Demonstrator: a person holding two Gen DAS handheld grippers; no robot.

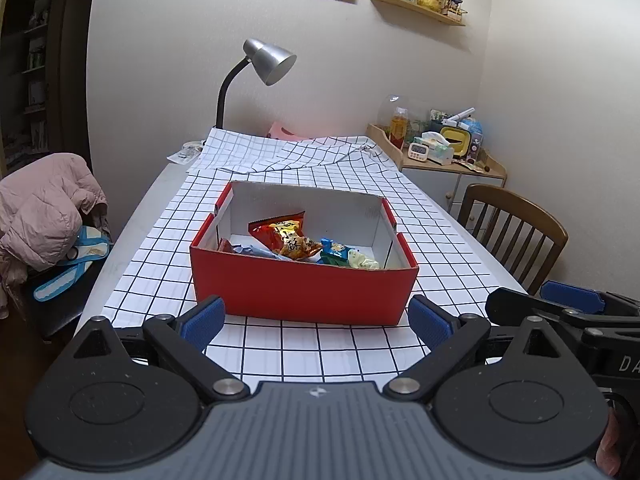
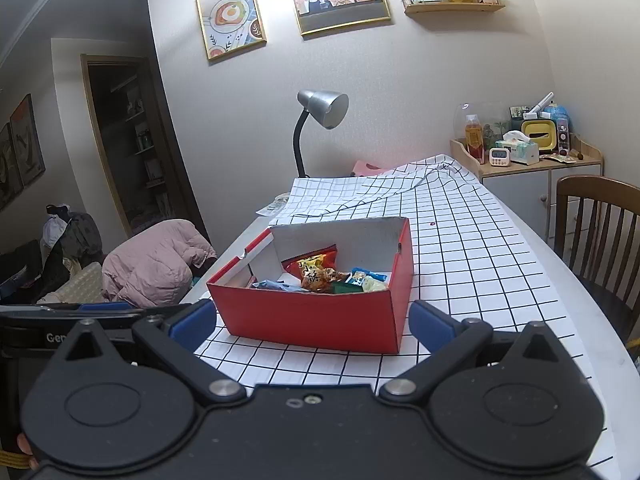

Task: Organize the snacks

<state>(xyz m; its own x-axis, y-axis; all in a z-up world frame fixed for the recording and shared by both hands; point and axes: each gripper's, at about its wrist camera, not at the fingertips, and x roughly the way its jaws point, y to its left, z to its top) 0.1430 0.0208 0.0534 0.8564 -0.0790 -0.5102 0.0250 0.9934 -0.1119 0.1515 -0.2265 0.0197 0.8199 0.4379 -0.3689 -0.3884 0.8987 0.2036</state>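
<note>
Left gripper [image 1: 316, 320]: jaws wide apart, nothing held, low centre of frame, over checked cloth [image 1: 360, 184]. Right gripper [image 2: 314, 322]: same, wide, empty. Red box [image 1: 304, 292] frame centre, just beyond fingertips, not touched. Snacks inside: red-orange packet [image 1: 286, 238], green packet [image 1: 338, 254]; rest hidden by front wall. Left view only: right gripper's blue pad, right edge. Right view only: pink jacket's [image 2: 154, 264] surroundings, doorway at frame left.

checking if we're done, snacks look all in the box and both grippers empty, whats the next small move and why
Probably pull both back: every snack packet visible lies inside the red box, and the left hand-held gripper and right hand-held gripper are open and empty.
</note>
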